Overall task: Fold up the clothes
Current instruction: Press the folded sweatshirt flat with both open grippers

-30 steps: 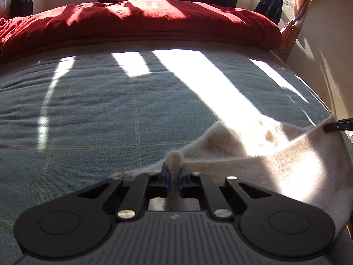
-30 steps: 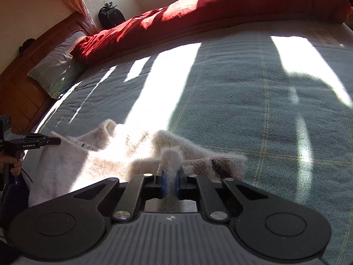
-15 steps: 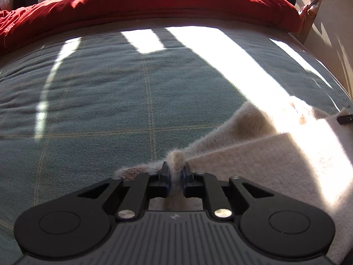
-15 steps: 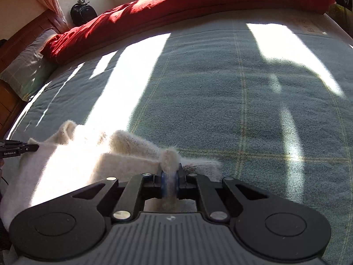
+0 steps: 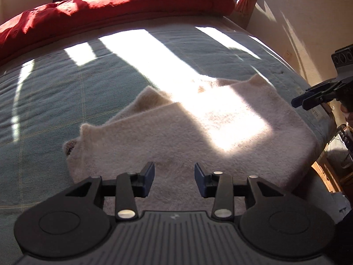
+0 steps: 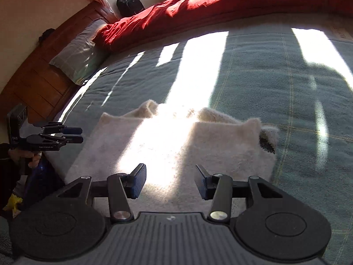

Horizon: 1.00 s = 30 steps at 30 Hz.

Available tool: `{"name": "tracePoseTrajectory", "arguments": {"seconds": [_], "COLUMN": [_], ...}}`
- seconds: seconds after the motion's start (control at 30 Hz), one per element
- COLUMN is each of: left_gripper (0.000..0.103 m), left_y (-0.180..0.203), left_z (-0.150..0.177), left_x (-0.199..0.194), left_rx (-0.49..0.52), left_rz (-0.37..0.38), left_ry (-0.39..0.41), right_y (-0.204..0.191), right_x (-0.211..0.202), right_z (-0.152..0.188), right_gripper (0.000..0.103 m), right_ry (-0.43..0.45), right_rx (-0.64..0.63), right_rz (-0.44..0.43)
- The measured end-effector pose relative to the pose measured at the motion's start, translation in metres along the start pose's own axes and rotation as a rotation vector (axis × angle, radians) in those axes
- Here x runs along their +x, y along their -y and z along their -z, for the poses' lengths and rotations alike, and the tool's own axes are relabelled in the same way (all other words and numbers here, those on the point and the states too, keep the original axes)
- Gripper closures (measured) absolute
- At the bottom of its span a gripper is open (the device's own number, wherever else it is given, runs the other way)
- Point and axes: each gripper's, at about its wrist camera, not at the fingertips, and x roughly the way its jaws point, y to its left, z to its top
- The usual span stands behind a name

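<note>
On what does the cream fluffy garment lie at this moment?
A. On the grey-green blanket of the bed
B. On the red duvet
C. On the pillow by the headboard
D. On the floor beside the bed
A: the cream garment lies folded on the grey-green blanket, apart from the red duvet and the pillow.

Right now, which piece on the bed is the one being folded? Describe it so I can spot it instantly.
Start at the grey-green checked bedspread covering the bed. At its near edge, far from the red duvet, lies a fuzzy cream garment, folded flat. It is the only pale, fluffy thing there, with a dark patterned patch peeking out at one corner.
</note>
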Motion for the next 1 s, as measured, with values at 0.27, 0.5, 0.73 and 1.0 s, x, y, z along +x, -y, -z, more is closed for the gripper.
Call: {"name": "tracePoseTrajectory", "arguments": {"seconds": [0.27, 0.5, 0.73, 1.0], "left_gripper": [0.063, 0.063, 0.061, 0.055], "left_y": [0.021, -0.037, -0.022, 0.003], "left_z": [0.05, 0.095, 0.059, -0.002], "left_x": [0.024, 0.012, -0.014, 0.03], "left_rx": [-0.094, -0.334, -0.202, -0.1], "left_rz": [0.094, 0.067, -0.011, -0.255], "left_ry": [-0.103, -0.11, -0.024, 0.053], "right_y": [0.001, 0.027, -0.003, -0.023], "right_x": [0.044, 0.011, -0.017, 0.035], "right_z": [0.064, 0.098, 0.09, 0.042], "right_gripper": [0.051, 0.052, 0.039, 0.034], "right_ry": [-0.153, -0.12, -0.02, 0.051], "right_rx": [0.126, 0.187, 0.082, -0.032], "right_rz": [-0.066, 0.071, 0.182, 0.417]}}
